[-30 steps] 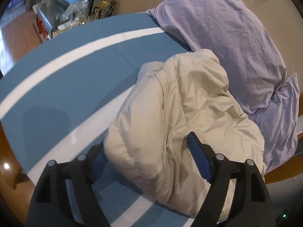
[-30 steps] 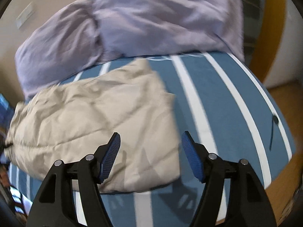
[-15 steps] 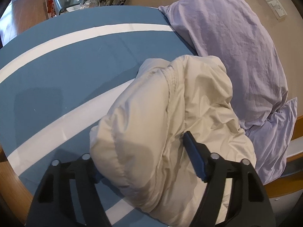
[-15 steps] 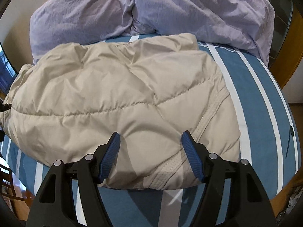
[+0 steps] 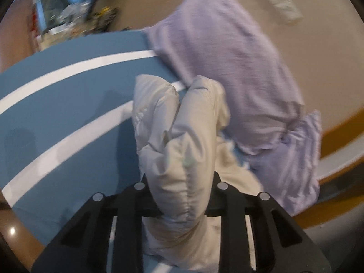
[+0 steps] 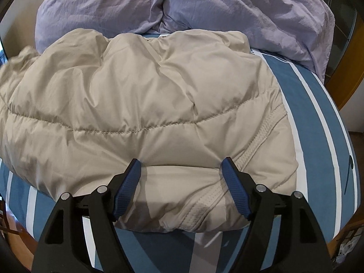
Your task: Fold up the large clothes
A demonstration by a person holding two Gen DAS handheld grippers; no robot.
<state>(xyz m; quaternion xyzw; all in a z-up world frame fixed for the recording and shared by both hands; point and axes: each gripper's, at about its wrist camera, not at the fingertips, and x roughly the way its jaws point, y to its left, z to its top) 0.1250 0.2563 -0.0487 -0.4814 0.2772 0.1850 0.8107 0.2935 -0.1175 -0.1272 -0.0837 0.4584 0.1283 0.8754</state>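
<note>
A beige puffer jacket (image 6: 147,104) lies spread across the blue, white-striped bed cover (image 6: 318,118). In the left wrist view one end of the jacket (image 5: 182,122) is bunched into a thick roll and raised off the cover. My left gripper (image 5: 179,182) is closing, its jaws squeezing that roll; the pads are hidden by fabric. My right gripper (image 6: 182,166) hangs low over the jacket's near hem, jaws opening. The hem sits between its blue pads (image 6: 127,186), which do not press it.
Two lilac pillows (image 6: 238,2) lie against the wall behind the jacket, one of them seen as a pillow (image 5: 227,56) in the left wrist view. A cluttered glass cabinet (image 5: 68,11) stands beyond the bed's far side. A wooden bed frame (image 5: 336,132) borders the mattress.
My left gripper has closed on the jacket's end and lifted it, bunching the fabric. My right gripper has come down close over the near hem, and its jaws stand a little wider.
</note>
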